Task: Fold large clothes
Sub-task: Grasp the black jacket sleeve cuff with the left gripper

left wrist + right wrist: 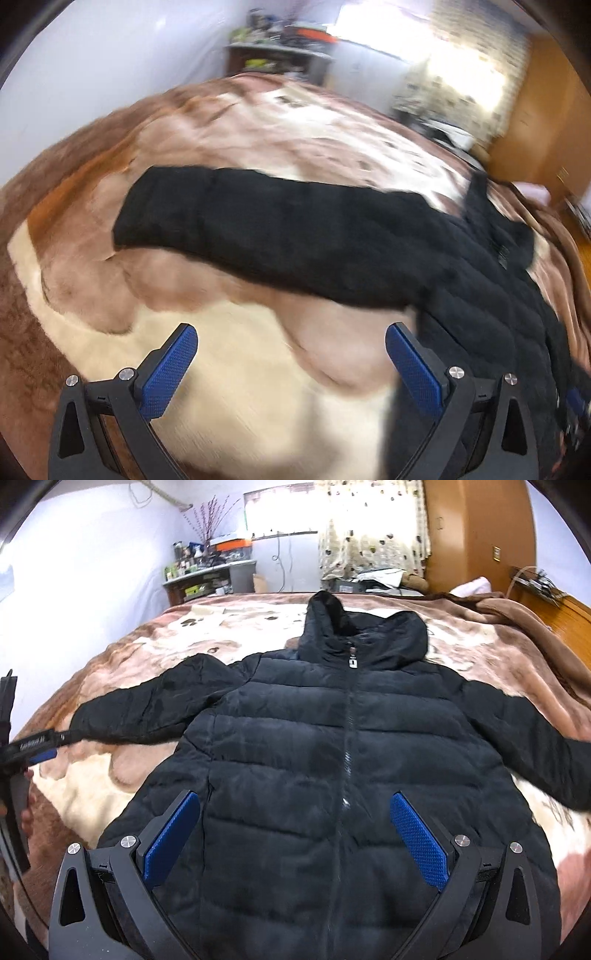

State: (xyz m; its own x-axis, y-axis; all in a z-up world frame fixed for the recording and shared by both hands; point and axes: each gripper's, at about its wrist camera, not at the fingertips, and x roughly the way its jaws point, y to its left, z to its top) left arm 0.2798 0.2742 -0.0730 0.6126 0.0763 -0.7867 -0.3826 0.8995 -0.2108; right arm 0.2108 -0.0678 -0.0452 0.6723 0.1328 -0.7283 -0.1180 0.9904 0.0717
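Between your right gripper (295, 834) fingers sits the lower front of the black puffer jacket (332, 757) — spread face-up on the plush blanket (480, 642), zipped, hood (354, 635) away from you, both sleeves out to the sides. Fingers spread wide, nothing pinched, apparently hovering over the fabric; contact can't be confirmed.

Ahead of your left gripper (291, 365) fingers lies the jacket's left sleeve (258, 236), well clear of the tips. Those fingers are spread too, empty, bare blanket under them. The jacket's side edge runs just beside the right-hand finger.

Risks, as I judge them:
- The left view is motion-blurred, so you look to be swinging fast; close at that speed and you may pinch blanket pile along with the cuff, or miss the cuff.
- Puffer shell is slick and springy. A shallow grip on one layer likely slips, and a folded sleeve may bounce open.
- Dragging the sleeve could shift the whole body off square.

View differences: only the right view shows hood, zipper and the far sleeve (535, 746), plus the left gripper at its left edge near the cuff. Only the left view shows the gap from cuff to fingertips.
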